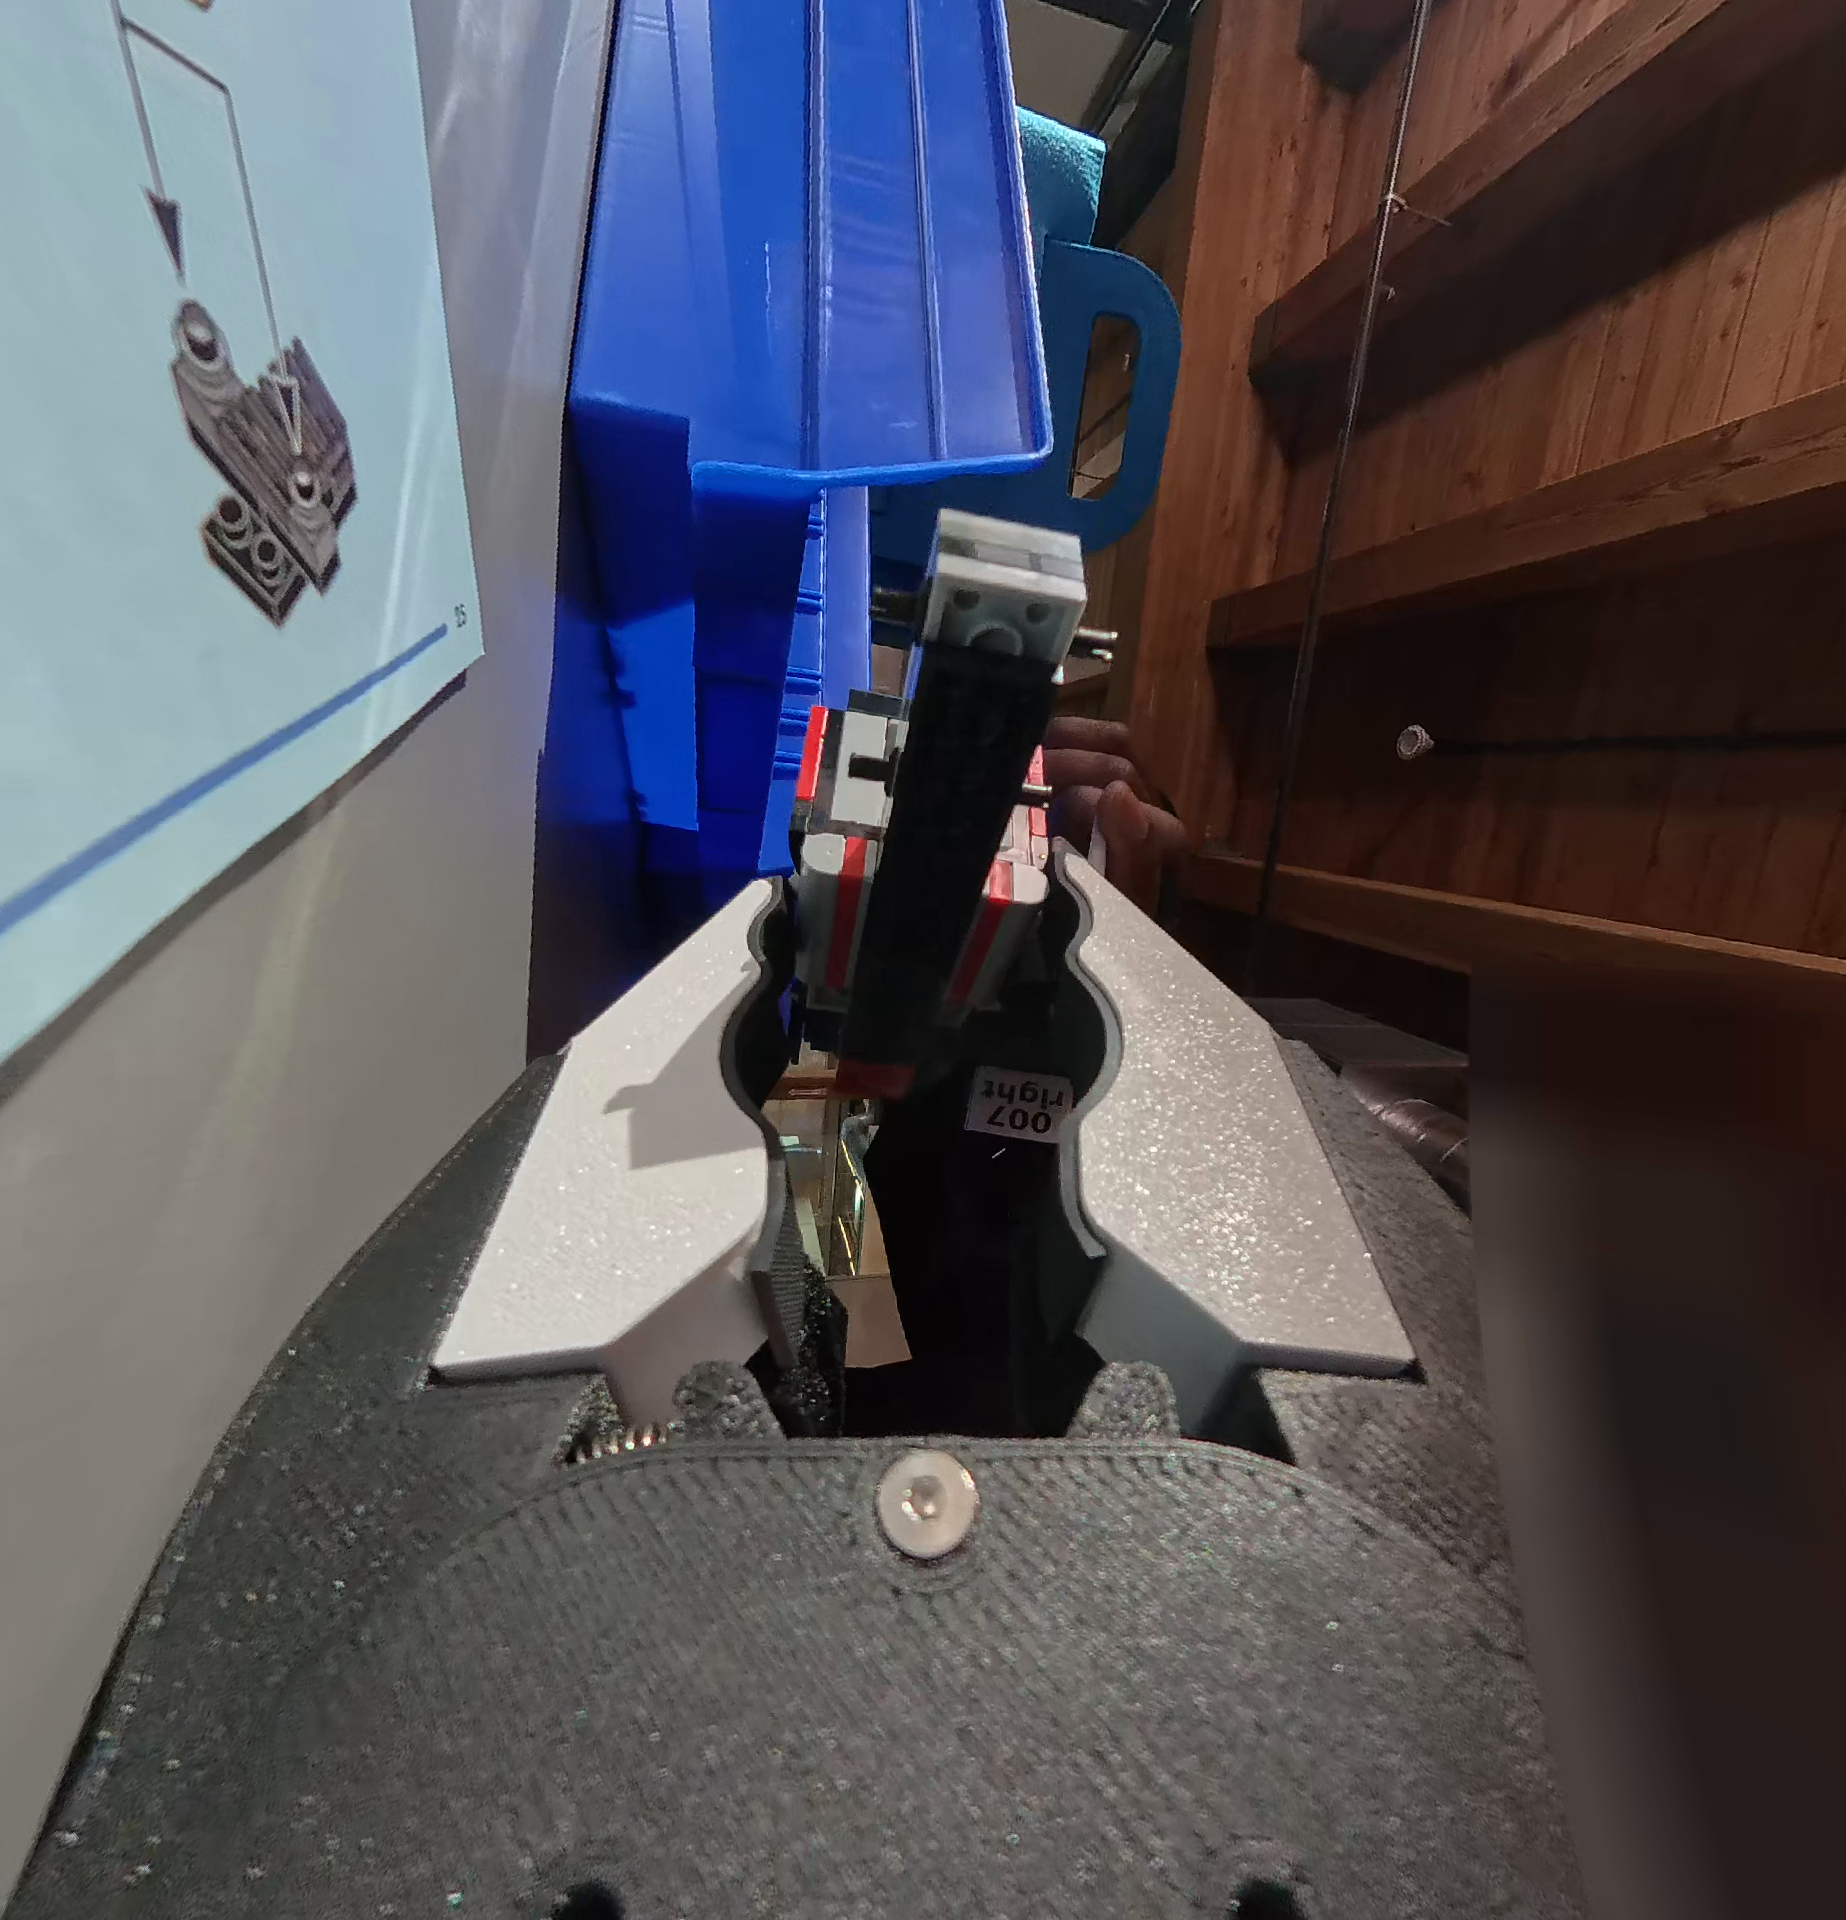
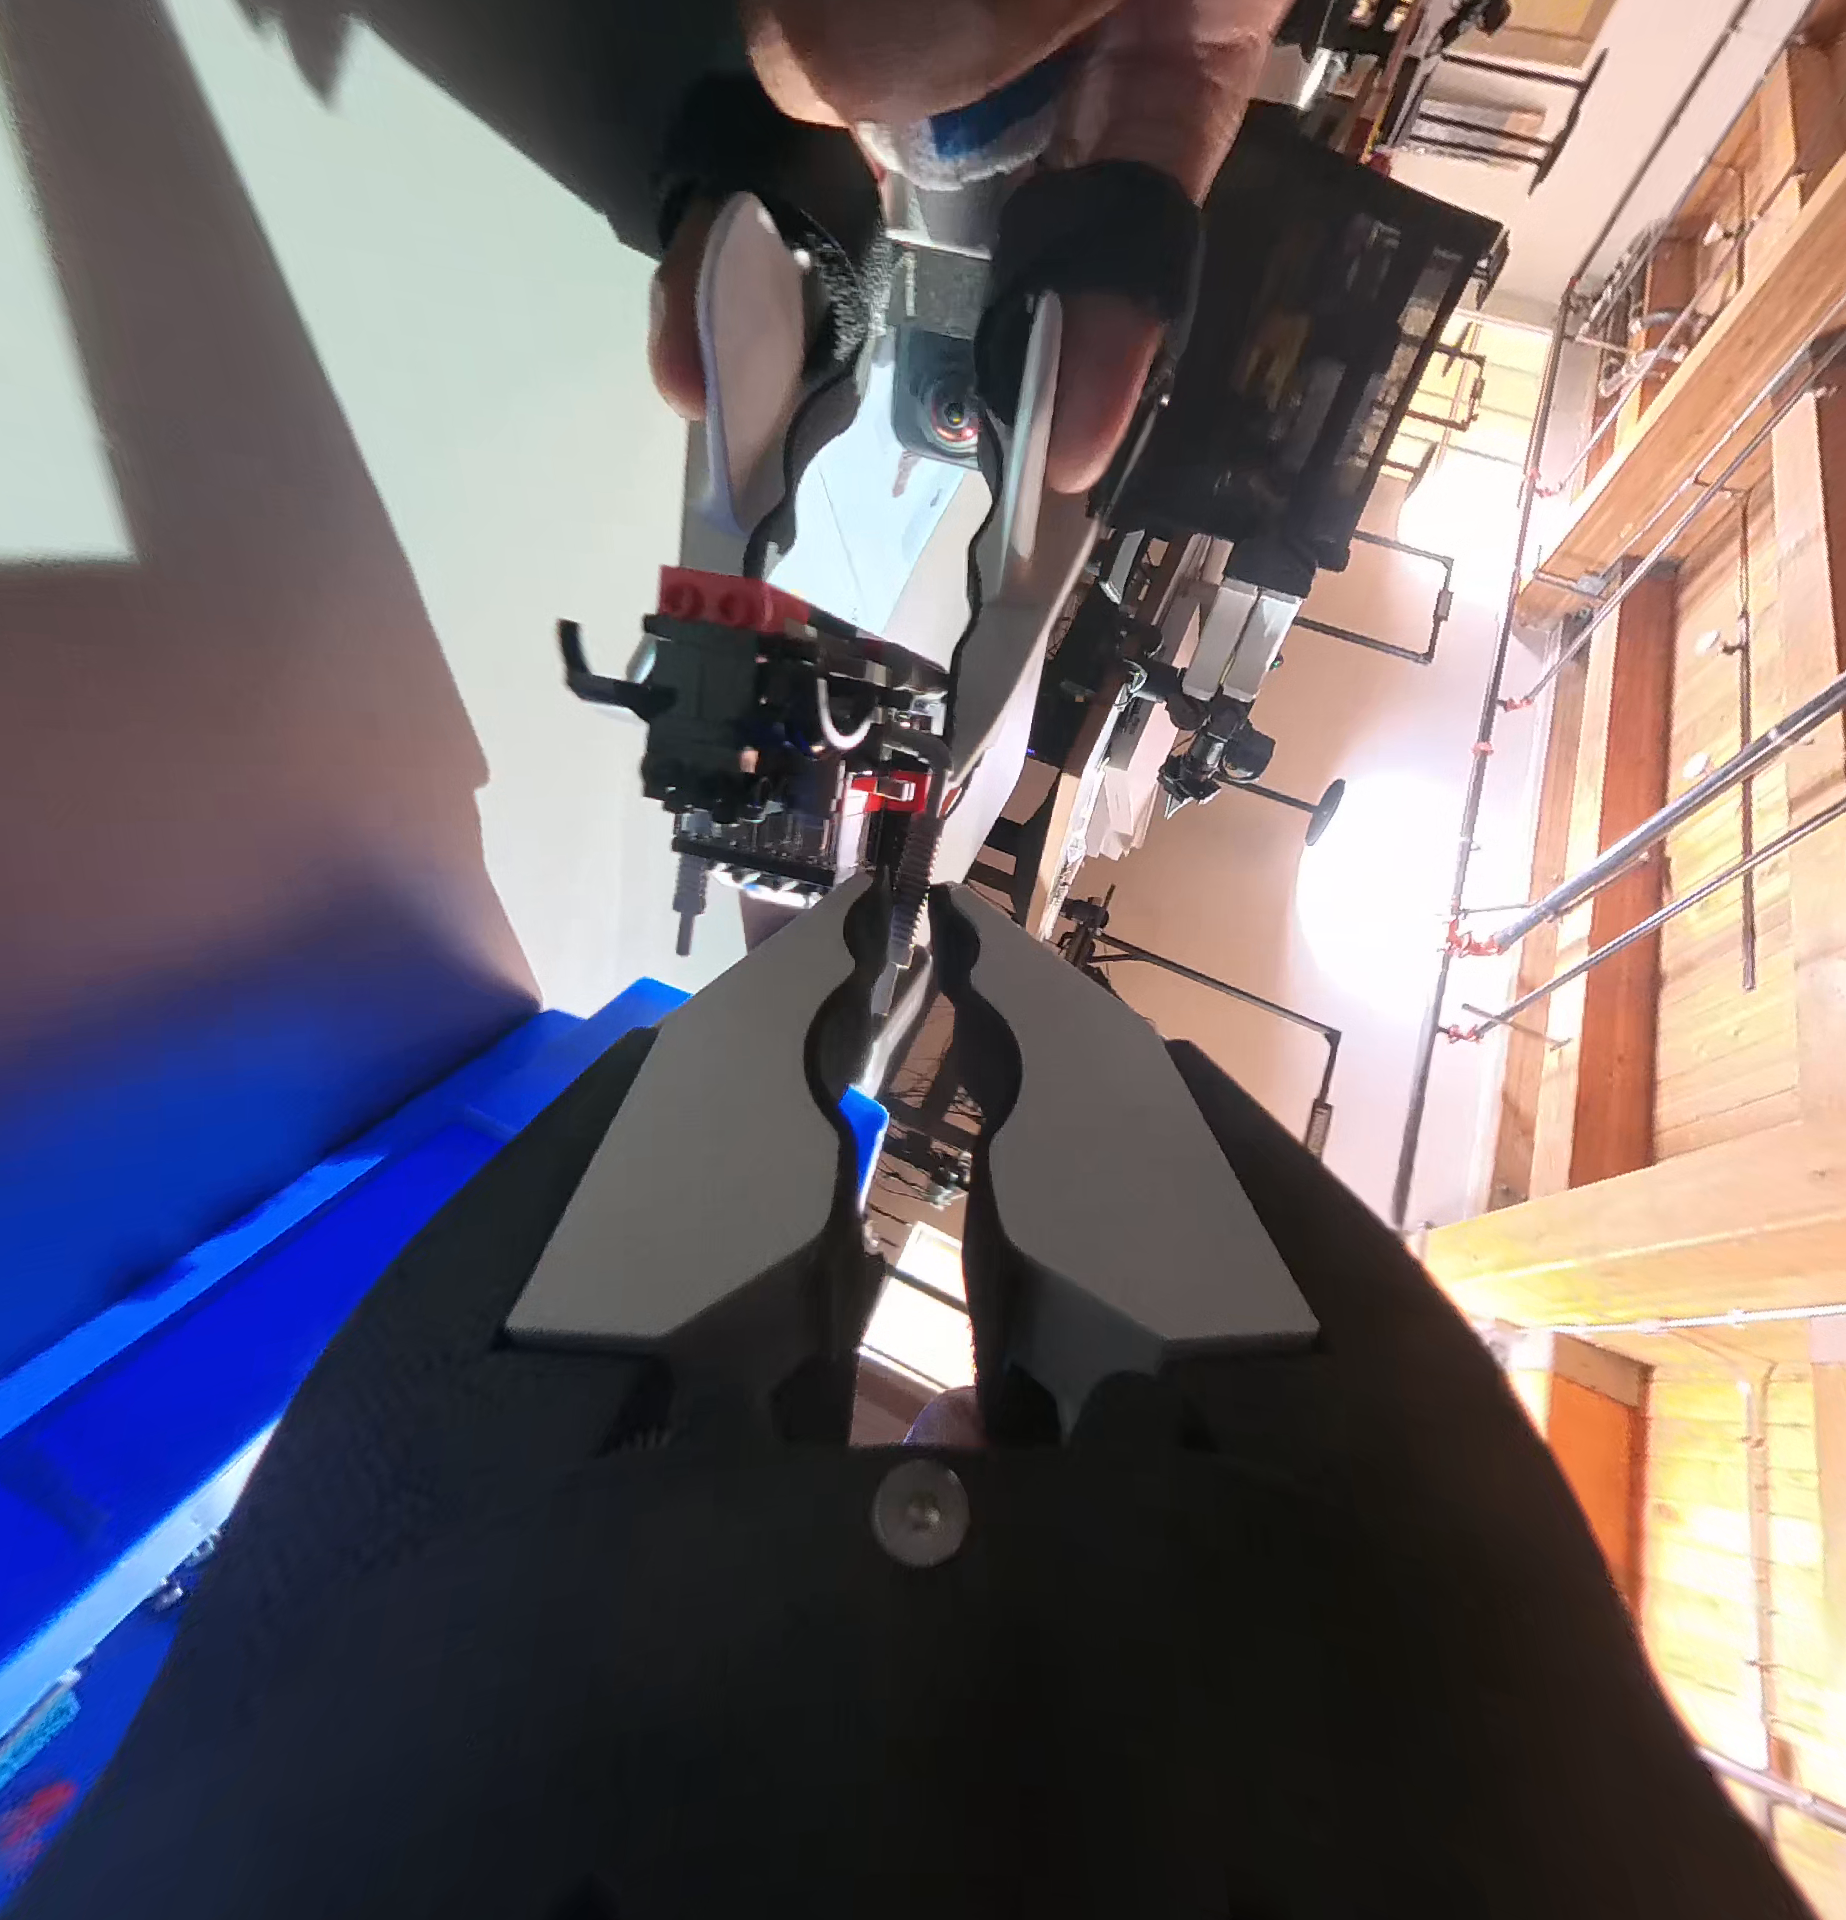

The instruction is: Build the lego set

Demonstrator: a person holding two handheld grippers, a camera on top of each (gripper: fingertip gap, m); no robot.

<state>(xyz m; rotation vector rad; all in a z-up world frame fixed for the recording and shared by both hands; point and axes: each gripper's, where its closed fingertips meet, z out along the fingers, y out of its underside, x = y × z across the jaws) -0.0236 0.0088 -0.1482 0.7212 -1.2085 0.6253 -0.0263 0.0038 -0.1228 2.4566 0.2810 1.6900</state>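
My left gripper (image 1: 919,904) is shut on a partly built lego model (image 1: 940,831) of black, red and grey bricks. A long black plate with a grey end sticks out past the fingertips. In the right wrist view the same model (image 2: 753,727) hangs between the left gripper's fingers (image 2: 732,364), under a person's hand. My right gripper (image 2: 906,894) faces it and is shut on a thin grey ridged piece (image 2: 911,868) at the model's near edge. A slim grey tube (image 2: 888,1029) runs back between the jaws. The right gripper's black body (image 1: 960,1226) shows behind the model.
A blue plastic bin (image 1: 794,312) stands close behind the model and also shows in the right wrist view (image 2: 275,1247). A pale blue instruction sheet (image 1: 171,416) lies on the white table. Wooden shelves (image 1: 1521,520) fill the right side. Left and right tips are no more than a few centimetres apart.
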